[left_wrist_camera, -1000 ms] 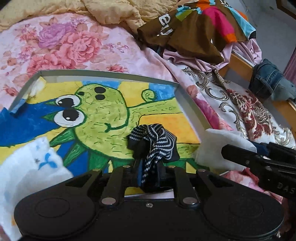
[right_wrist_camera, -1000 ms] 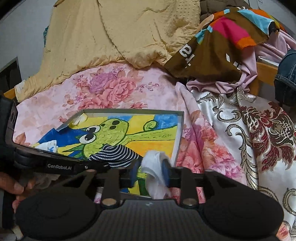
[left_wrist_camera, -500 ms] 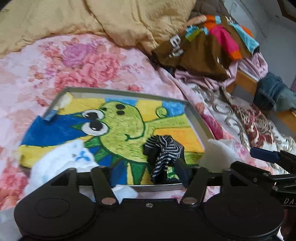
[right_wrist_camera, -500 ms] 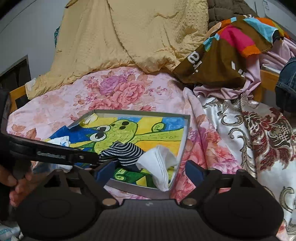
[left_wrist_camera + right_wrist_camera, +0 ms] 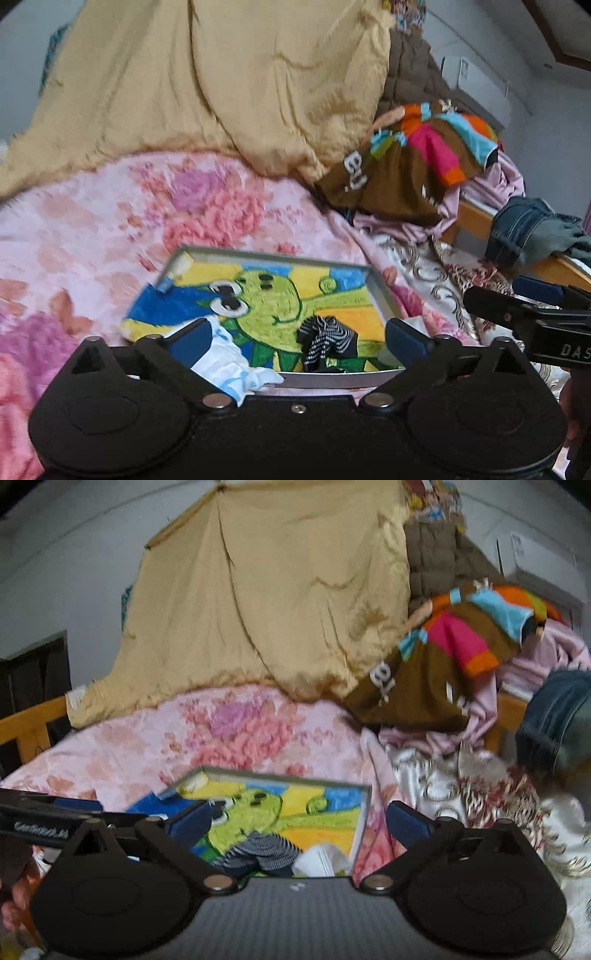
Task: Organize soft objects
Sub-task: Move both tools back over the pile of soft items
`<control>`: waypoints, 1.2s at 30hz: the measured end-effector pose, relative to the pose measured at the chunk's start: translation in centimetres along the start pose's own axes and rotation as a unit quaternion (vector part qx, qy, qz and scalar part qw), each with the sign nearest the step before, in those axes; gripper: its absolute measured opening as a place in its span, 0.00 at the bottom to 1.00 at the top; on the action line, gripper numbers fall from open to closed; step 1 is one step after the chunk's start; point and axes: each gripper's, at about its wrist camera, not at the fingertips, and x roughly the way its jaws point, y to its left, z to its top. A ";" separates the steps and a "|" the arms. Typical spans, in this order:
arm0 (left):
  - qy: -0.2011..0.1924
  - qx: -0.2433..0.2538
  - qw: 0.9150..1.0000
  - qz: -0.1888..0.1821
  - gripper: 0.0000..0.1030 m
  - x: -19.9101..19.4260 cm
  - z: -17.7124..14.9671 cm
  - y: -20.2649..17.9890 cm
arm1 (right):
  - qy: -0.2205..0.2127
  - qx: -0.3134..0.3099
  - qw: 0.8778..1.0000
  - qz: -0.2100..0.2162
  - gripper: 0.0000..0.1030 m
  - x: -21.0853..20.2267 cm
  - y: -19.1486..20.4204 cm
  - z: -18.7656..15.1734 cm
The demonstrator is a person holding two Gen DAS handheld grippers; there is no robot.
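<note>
- Pink floral bedspread (image 5: 110, 229), with a yellow quilt (image 5: 221, 85) heaped at its far side.
- Tray (image 5: 380, 291) with frog drawing lies on the bedspread, near edge toward both cameras.
- Left gripper (image 5: 295, 338): jaws spread wide, gripping nothing (white cloth (image 5: 229, 365) lies by the left finger; contact unclear).
- Right gripper (image 5: 299, 821): jaws wide, empty.
- Striped sock (image 5: 325, 341) rests in the tray's near right part; white tissue (image 5: 319, 860) lies just right of it.

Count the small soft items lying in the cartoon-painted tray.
3: a black-and-white striped sock near the front middle, a white-and-blue cloth spilling over the front-left rim, and a white cloth at the front-right corner. Grippers may hide more.
</note>
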 end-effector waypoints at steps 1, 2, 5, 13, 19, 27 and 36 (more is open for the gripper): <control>-0.008 0.001 1.000 0.003 0.99 -0.9 0.0 -0.1 | -0.005 -0.003 1.000 -0.001 1.00 -0.6 0.4 0.2; -0.015 0.002 1.000 0.004 0.99 -1.9 0.0 -0.3 | -0.011 -0.004 1.000 -0.001 1.00 -1.2 0.6 0.3; -0.024 0.001 1.000 0.005 0.99 -4.4 -0.4 -0.6 | -0.023 -0.003 1.000 0.003 1.00 -2.9 1.1 0.5; -0.021 0.015 1.000 0.001 0.99 -9.3 -2.6 -1.5 | -0.040 0.003 0.999 0.006 1.00 -7.5 1.5 -0.5; -0.022 0.040 0.999 -0.022 0.99 -12.7 -5.0 -2.7 | -0.044 0.008 0.999 0.006 1.00 -10.7 2.3 -1.2; -0.011 0.068 0.997 -0.032 0.99 -16.5 -8.2 -3.8 | -0.039 -0.008 0.999 0.014 1.00 -14.4 4.6 -2.8; 0.018 0.065 0.997 -0.034 0.99 -18.8 -11.7 -3.5 | -0.003 0.005 1.000 0.014 1.00 -17.9 5.8 -5.7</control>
